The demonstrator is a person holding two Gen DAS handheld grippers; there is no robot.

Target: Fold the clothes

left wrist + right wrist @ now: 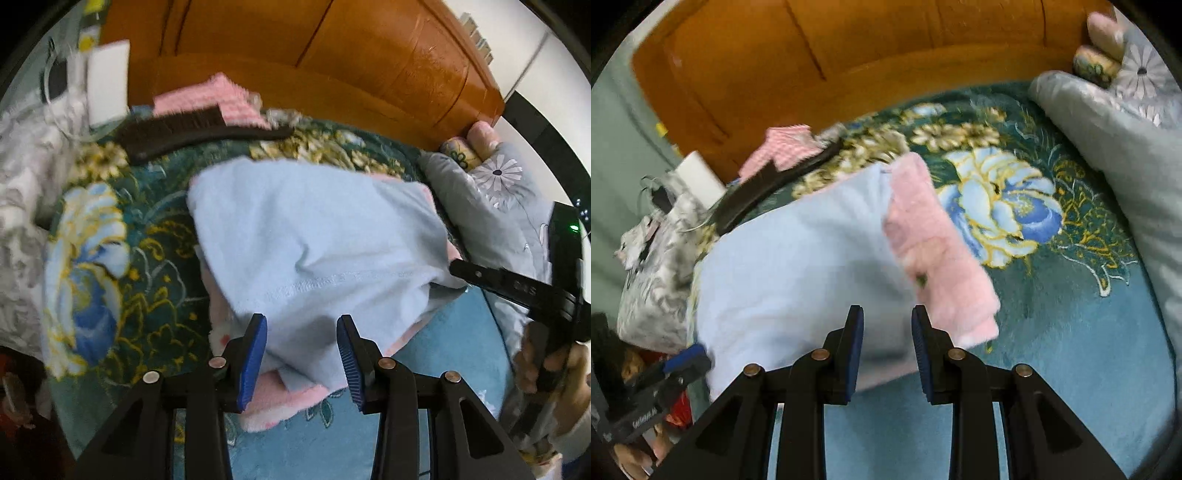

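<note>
The left claw (302, 356) is held open just over the near edge of a light blue garment (314, 240), with nothing gripped between its blue pads. The right claw (887, 349) is likewise seen parted and empty, poised at the near hem of the same garment (798, 266). The garment is laid on a bed, its pale lining turned up and its fluffy pink side (934, 258) shown along one edge. At least one fold is judged to be made already; a tidy final packet is not yet formed, so further folds seem to be left. The bed is covered by a teal flowered blanket (1052, 332). Further off, a dark brush (192, 131) and a pink cloth (218, 98) are seen, with a grey quilt (1126, 166) to the side. Behind, an orange wooden headboard (351, 55) is seen.
</note>
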